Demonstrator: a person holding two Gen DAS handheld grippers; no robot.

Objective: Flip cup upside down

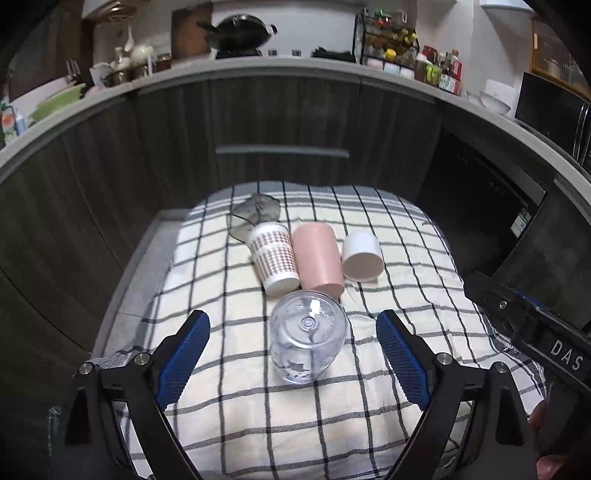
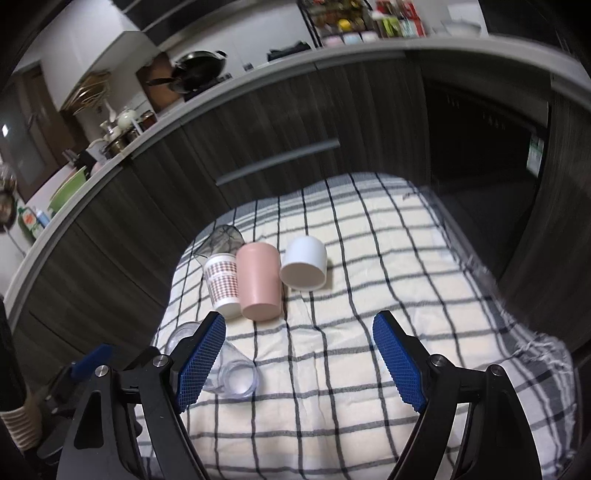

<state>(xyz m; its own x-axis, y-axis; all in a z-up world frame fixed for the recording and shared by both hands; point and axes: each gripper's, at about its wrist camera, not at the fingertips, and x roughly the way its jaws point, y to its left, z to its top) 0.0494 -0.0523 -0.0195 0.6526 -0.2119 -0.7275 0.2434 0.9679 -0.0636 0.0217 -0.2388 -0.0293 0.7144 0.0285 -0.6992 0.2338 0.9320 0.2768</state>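
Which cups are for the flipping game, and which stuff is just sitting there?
For the job: clear cup, lying on its side between the open left gripper; patterned cup, pink cup and white cup.

Just lying about: checked cloth, glass lid, wok.

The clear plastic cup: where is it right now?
In the left wrist view the clear plastic cup stands upside down on the checked cloth, between the open left hand-held gripper fingers, just in front of the pink cup.
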